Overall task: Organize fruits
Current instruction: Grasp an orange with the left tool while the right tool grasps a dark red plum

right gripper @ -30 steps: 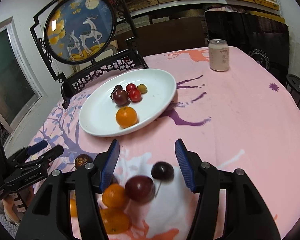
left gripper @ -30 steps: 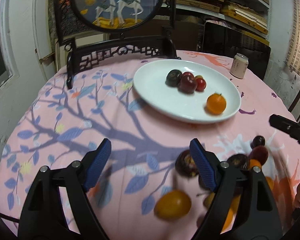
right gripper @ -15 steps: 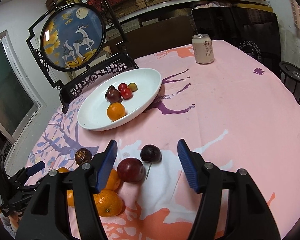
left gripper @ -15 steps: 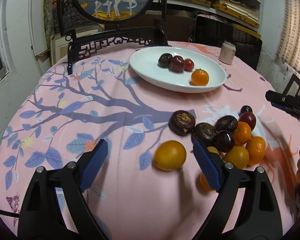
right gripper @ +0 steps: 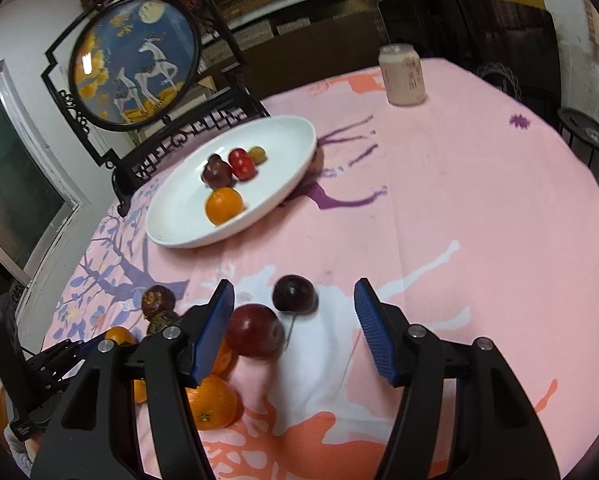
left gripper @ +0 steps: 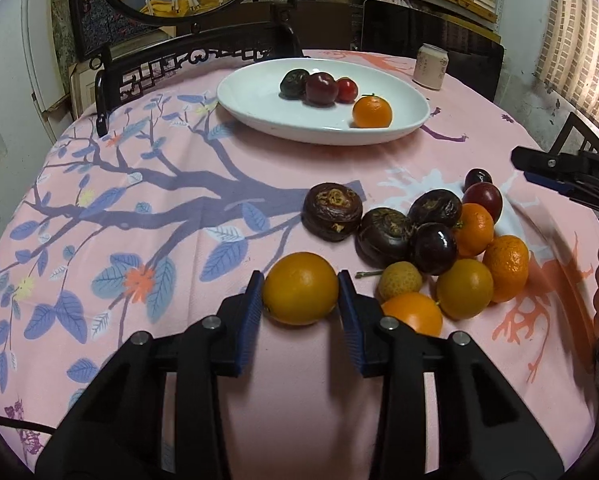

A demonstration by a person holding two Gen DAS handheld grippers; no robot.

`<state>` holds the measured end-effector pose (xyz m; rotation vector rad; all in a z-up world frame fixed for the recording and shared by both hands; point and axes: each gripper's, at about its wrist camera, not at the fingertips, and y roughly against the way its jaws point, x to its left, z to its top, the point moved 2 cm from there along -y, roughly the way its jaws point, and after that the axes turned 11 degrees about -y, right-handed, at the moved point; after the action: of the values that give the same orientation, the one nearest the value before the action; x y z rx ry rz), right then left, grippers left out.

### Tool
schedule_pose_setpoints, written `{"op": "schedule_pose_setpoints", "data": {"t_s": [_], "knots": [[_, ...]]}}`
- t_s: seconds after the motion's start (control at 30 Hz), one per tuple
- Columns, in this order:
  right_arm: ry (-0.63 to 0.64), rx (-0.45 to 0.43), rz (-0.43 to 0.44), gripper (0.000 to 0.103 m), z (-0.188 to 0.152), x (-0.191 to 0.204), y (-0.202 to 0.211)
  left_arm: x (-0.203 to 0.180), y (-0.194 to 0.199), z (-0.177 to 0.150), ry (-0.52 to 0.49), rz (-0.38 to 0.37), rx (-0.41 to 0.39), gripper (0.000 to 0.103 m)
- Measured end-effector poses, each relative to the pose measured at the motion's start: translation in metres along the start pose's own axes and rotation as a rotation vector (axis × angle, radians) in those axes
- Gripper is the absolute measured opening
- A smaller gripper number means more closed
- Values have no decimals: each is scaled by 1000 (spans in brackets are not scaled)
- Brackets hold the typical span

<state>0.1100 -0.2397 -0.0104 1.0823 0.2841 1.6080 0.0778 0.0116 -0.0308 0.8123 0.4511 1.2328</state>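
Left tongs: the blue pads sit on both sides of the orange and seem to touch it, so I judge them clamped on it; the orange rests on the worktop, right between the fingers.
Right tongs: wide apart, holding nothing; a red plum lies just inside the left finger and a dark plum a little ahead of it.
Pile: oranges, dark wrinkled fruits and plums lie together just to the right of the left tongs.
Key relation: the plate lies straight ahead of the left tongs and a little to the right, well apart, past the pile. The orange is round, so no axis matters.
Plate: it already holds one orange and some dark and red fruits.
Far: a can stands beyond the plate.
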Motion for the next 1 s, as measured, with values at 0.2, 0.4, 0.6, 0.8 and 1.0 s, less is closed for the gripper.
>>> {"op": "schedule_pose_setpoints", "data": {"t_s": [0.2, 0.4, 0.6, 0.8, 1.0], "knots": [[-35, 38, 23, 55, 2, -6, -11, 14, 0, 1, 54, 41, 1, 38], [-58, 86, 47, 48, 6, -3, -27, 13, -3, 1, 43, 55, 11, 38], [-59, 90, 31, 43, 7, -4, -32, 12, -3, 2, 34, 64, 14, 38], [-43, 110, -4, 36, 6, -2, -46, 9, -6, 1, 18, 70, 26, 39], [2, 107, -47, 32, 3, 3, -53, 8, -12, 1, 11, 67, 48, 39]]}}
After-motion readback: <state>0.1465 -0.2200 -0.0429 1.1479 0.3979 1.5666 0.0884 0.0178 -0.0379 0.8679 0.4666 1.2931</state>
